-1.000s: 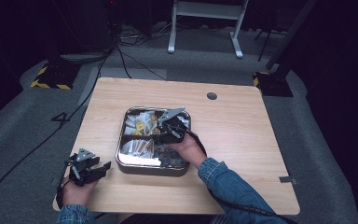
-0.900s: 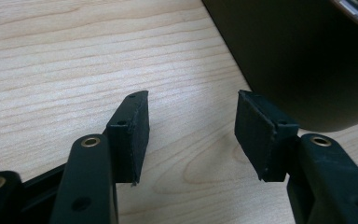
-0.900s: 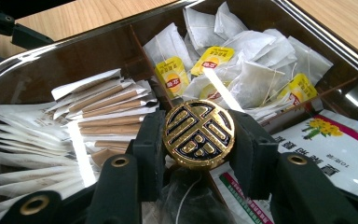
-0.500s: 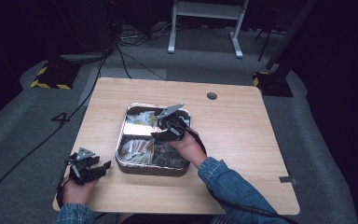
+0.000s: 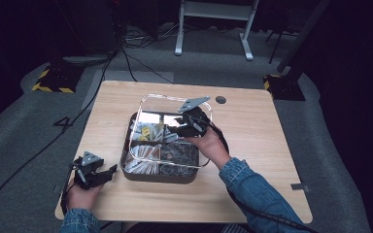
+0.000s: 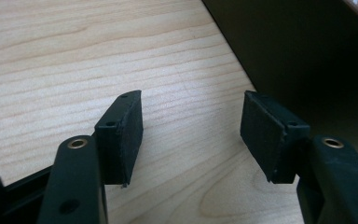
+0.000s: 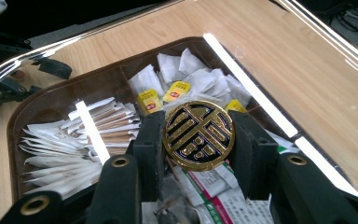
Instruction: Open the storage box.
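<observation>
A dark brown tray box (image 5: pixel 125 158) with several compartments of sachets and paper-wrapped sticks sits mid-table. My right gripper (image 5: pixel 187 125) is shut on the round gold knob (image 7: pixel 198 135) of the box's clear lid (image 5: pixel 172 103). The lid hangs tilted above the box, its glossy edge (image 7: pixel 249 86) crossing the right gripper view. Left of the box, low over the wood, my left gripper (image 5: pixel 103 174) stands open. Its jaws have just been opening, and only bare tabletop lies between its pads (image 6: pixel 121 135). The box's dark wall (image 6: pixel 307 56) rises close beside it.
The wooden table (image 5: pixel 252 126) has a small dark grommet hole (image 5: pixel 220 100) behind the box. Yellow packets (image 7: pixel 177 91) and white sachets (image 7: pixel 60 154) fill the tray. Cables and a white stand (image 5: pixel 213 19) are on the floor beyond the far edge.
My right gripper has risen with the clear lid, lifting it off the box and tilting it. The left hand has stayed in place.
</observation>
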`<state>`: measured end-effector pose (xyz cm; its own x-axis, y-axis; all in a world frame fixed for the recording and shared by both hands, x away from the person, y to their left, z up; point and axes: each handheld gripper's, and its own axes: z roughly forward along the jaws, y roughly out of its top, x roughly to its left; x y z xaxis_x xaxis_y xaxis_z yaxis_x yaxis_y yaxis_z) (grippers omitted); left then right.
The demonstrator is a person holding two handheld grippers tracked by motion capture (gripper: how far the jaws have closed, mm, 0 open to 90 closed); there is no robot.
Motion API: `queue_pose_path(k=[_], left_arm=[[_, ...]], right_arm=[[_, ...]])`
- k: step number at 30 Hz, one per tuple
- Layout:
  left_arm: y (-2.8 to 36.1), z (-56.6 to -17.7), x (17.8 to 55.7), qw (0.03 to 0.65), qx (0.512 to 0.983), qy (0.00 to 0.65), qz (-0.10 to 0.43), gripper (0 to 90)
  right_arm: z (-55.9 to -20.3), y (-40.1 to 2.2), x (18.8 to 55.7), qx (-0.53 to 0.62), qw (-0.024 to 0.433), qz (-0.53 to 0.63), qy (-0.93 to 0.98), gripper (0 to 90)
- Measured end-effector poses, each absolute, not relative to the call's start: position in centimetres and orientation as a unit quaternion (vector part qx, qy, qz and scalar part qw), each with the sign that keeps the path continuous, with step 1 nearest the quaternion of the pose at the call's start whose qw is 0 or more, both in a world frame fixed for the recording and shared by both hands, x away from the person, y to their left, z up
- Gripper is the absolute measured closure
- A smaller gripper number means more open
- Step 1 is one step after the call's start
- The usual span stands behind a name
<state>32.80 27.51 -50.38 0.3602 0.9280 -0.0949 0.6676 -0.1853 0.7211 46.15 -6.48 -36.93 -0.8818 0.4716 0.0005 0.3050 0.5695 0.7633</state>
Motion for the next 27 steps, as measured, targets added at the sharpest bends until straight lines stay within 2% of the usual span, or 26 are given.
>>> queue_pose_path(k=[10,16,27], left_arm=[[27.4,-50.4,32.9,0.346,0.749,0.532,0.189,37.9],[27.0,-50.5,32.9,0.337,0.76,0.521,0.195,31.4],[26.8,-50.5,32.9,0.326,0.768,0.515,0.198,27.0]], right_arm=[[-35.5,-9.2,46.1,0.226,0.115,0.417,0.873,58.7],[-35.1,-12.0,46.3,0.233,0.128,0.414,0.871,58.7],[-35.2,-17.0,47.0,0.272,0.139,0.415,0.857,58.7]])
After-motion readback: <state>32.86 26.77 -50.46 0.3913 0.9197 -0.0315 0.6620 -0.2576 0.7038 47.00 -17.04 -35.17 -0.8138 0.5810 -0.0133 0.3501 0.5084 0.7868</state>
